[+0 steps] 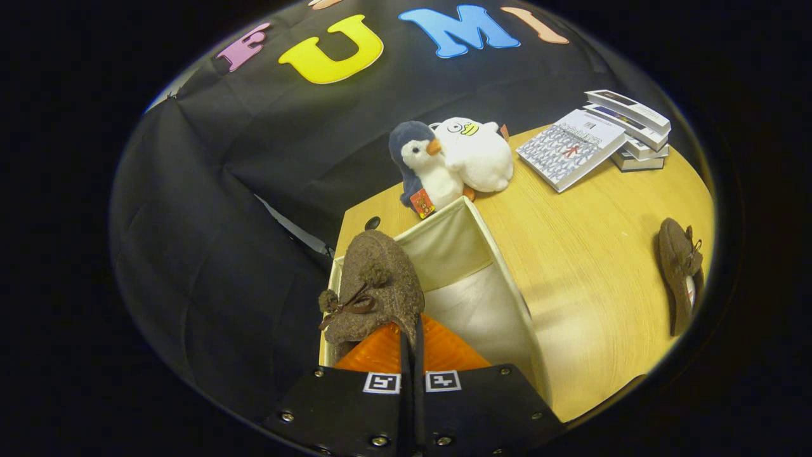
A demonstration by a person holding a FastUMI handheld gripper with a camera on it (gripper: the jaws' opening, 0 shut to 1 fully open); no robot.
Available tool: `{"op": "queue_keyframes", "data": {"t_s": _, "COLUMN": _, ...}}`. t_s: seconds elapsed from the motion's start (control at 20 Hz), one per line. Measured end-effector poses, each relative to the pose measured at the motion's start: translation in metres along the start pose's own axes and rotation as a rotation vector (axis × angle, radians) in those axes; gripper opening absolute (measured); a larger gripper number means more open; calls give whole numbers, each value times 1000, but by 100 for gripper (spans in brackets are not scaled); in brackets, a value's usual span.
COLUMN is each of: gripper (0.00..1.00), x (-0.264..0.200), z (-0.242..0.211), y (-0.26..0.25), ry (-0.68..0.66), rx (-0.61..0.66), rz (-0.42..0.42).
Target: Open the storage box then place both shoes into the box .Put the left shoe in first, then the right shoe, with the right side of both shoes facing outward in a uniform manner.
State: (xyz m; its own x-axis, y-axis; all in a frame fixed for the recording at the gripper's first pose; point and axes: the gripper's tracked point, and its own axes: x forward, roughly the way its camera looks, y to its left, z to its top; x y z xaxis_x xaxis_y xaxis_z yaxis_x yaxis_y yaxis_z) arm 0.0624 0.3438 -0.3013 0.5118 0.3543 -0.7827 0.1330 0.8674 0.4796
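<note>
We are looking down along the gripper (411, 346) onto a light wooden table (590, 266) set against the booth's black cloth wall (209, 209). Much of the tabletop is lying bare, presumably kept so to give working room around the box.

The storage box (472, 254), a cream fabric bin, is standing open at the table's near corner, just ahead of and below the fingers. Its mouth is facing up and its pale inside is showing, so we are judging the opening step as done.

Beyond the box, a stack of books (634, 136) is sitting at the far side of the table with one patterned book (569, 155) leaning off it. Two plush toys, a white duck (479, 155) and a grey penguin (422, 168), are huddling together just behind the box's far corner. These look like bystanders, no part of the task.

The brown fuzzy shoe (380, 285) is hanging over the box's left wall, toe pointing away from us. The fingers are drawn nearly together and appear to be pinching its rear edge, holding it above the opening, we think, so it can be lowered in. We are taking this one as the left shoe, since it is going first; we cannot confirm the side from its shape.

The second shoe (680, 270) is lying on its side on the table, well apart to the right, waiting its turn.

Smallest: a bow with pom-poms (349, 303) is dangling on the held shoe's upper.
</note>
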Motion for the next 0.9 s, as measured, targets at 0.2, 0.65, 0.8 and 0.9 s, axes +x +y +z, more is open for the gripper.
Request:
{"op": "queue_keyframes", "data": {"t_s": 0.2, "gripper": 0, "x": 7, "z": -8, "y": 6, "ry": 16, "rx": -8, "rz": -1}}
{"op": "queue_keyframes", "data": {"t_s": 0.65, "gripper": 56, "x": 5, "z": -14, "y": 38, "ry": 42, "rx": -40, "rz": 119}}
{"op": "queue_keyframes", "data": {"t_s": 0.8, "gripper": 87, "x": -12, "z": 2, "y": 41, "ry": 3, "rx": -111, "rz": 143}}
{"op": "queue_keyframes", "data": {"t_s": 0.9, "gripper": 87, "x": -26, "z": 11, "y": 38, "ry": -30, "rx": -166, "rz": 159}}
